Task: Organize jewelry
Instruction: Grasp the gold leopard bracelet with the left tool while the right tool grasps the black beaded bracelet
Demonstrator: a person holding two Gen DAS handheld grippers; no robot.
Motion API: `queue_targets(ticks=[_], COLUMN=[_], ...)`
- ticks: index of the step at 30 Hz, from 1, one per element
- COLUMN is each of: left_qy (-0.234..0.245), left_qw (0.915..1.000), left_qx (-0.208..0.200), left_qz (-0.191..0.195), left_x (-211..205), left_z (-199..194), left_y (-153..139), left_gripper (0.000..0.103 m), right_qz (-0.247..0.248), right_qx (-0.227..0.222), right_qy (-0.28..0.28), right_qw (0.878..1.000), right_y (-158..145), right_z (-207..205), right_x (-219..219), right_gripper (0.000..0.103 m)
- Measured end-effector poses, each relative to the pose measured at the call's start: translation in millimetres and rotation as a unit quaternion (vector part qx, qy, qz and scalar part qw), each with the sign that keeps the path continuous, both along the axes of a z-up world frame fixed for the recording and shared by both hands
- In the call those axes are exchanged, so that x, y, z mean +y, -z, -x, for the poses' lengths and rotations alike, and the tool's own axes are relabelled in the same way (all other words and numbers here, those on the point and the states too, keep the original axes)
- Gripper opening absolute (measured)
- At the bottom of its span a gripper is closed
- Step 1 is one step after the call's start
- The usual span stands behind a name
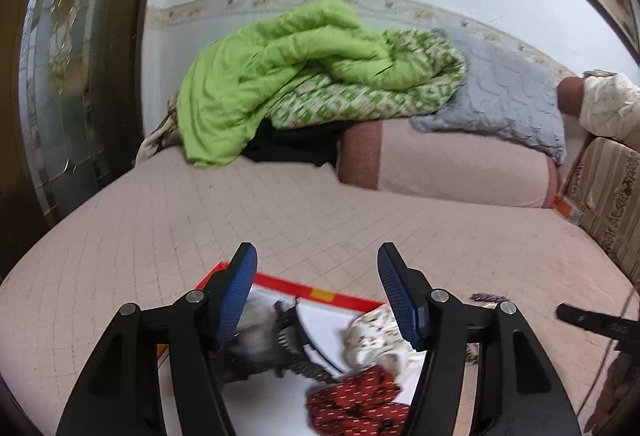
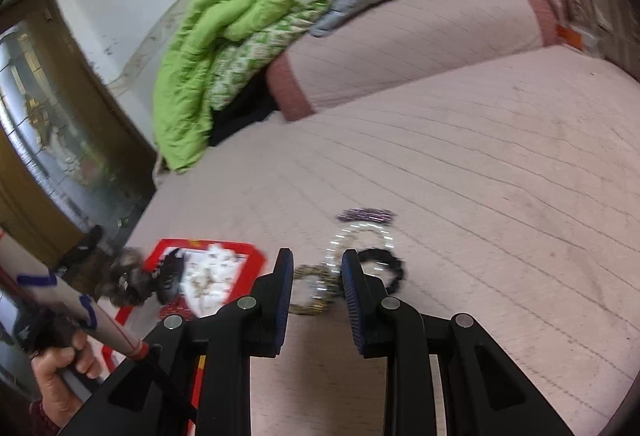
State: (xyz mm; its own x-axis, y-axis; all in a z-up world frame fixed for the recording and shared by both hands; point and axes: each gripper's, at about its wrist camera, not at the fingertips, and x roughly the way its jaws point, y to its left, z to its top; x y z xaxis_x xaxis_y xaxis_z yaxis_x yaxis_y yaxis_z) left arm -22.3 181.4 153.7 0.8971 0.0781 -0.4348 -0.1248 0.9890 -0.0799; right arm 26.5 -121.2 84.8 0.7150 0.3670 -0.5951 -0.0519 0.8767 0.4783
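Our left tool (image 1: 316, 256) hangs spread above the red-rimmed box (image 1: 320, 293), while our right tool (image 2: 316, 256) gapes over the bracelets (image 2: 360, 248) on the bed (image 2: 500, 196).

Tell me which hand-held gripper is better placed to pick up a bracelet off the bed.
Right. The right hand-held gripper is open directly before the clear bead bracelet; the left hand-held gripper hovers open over the red-rimmed tray.

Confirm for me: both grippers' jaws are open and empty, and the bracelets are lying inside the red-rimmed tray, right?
Not quite. Both grippers, left and right, have open, empty jaws, but the bracelets lie on the pink bedcover, outside the red-rimmed tray. The right wrist view shows them beside it.
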Motion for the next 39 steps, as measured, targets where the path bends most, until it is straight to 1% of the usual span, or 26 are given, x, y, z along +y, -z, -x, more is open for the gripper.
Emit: queue_targets(ticks=[3,5,8,10,12,17,23,25,26,27,28,30,32,34,36,37,39], left_qy=[0.037,0.076,0.121,0.142,0.155,0.172,0.186,0.19,0.195,0.199,0.201,0.209,0.214,0.21,0.197,0.189,0.174], left_qw=[0.9993,0.9969,0.9903,0.985,0.9812,0.9751,0.9694,0.9674,0.9661,0.9647,0.9638,0.9593,0.9539,0.9502,0.9497,0.9497,0.9471], left_qx=[0.0,0.02,0.063,0.092,0.111,0.139,0.16,0.166,0.169,0.171,0.173,0.185,0.201,0.219,0.235,0.244,0.264], left_qz=[0.006,0.008,0.023,0.035,0.033,0.017,0.011,0.013,0.018,0.023,0.027,0.04,0.062,0.07,0.062,0.056,0.055], left_x=[-19.2,-39.5,-63.1,-75.6,-86.1,-105.2,-116.6,-119.1,-120.5,-121.9,-122.3,-125.4,-129.5,-134.9,-140.7,-142.9,-146.1], left_z=[-1.7,-8.9,-22.2,-30.8,-35.9,-41.2,-44.9,-47.7,-48.4,-48.9,-50.6,-52.3,-54.9,-59.2,-65.3,-68.7,-76.8], left_y=[-3.0,2.7,17.9,29.8,39.0,56.4,68.0,70.2,71.1,71.6,71.6,72.9,74.6,79.1,85.9,89.8,99.9], left_gripper=[0.066,0.066,0.066,0.066,0.066,0.066,0.066,0.066,0.066,0.066,0.066,0.066,0.066,0.066,0.065,0.065,0.064], right_qz=[0.001,0.007,0.011,0.018,0.024,0.053,0.048,0.046,0.047,0.048,0.051,0.046,0.036,0.033,0.036,0.033,0.019], right_qx=[0.025,0.043,0.065,0.074,0.081,0.089,0.107,0.103,0.1,0.098,0.094,0.08,0.066,0.05,0.048,0.051,0.063], right_qy=[0.014,0.019,0.022,0.023,0.019,0.013,0.023,0.017,0.014,0.011,0.011,0.018,0.026,0.034,0.026,0.025,0.026], right_qw=[1.0,0.999,0.998,0.997,0.996,0.995,0.993,0.993,0.994,0.994,0.994,0.996,0.997,0.998,0.998,0.998,0.997], right_y=[10.8,19.0,30.8,36.4,41.3,51.9,64.1,62.1,60.5,59.0,56.0,46.8,37.6,26.5,22.7,23.0,25.5], right_z=[-4.3,-8.2,-14.7,-19.3,-23.1,-38.2,-53.9,-53.6,-52.5,-51.6,-49.1,-42.7,-36.1,-29.1,-27.6,-27.6,-29.7], right_x=[-11.3,-15.3,-18.3,-17.8,-14.9,-6.8,-11.4,-10.5,-9.7,-9.0,-9.5,-14.0,-21.3,-28.8,-29.2,-29.5,-31.8], right_gripper=[0.027,0.027,0.027,0.027,0.027,0.027,0.027,0.026,0.023,0.015,0.014,0.014,0.014,0.014,0.014,0.014,0.014])
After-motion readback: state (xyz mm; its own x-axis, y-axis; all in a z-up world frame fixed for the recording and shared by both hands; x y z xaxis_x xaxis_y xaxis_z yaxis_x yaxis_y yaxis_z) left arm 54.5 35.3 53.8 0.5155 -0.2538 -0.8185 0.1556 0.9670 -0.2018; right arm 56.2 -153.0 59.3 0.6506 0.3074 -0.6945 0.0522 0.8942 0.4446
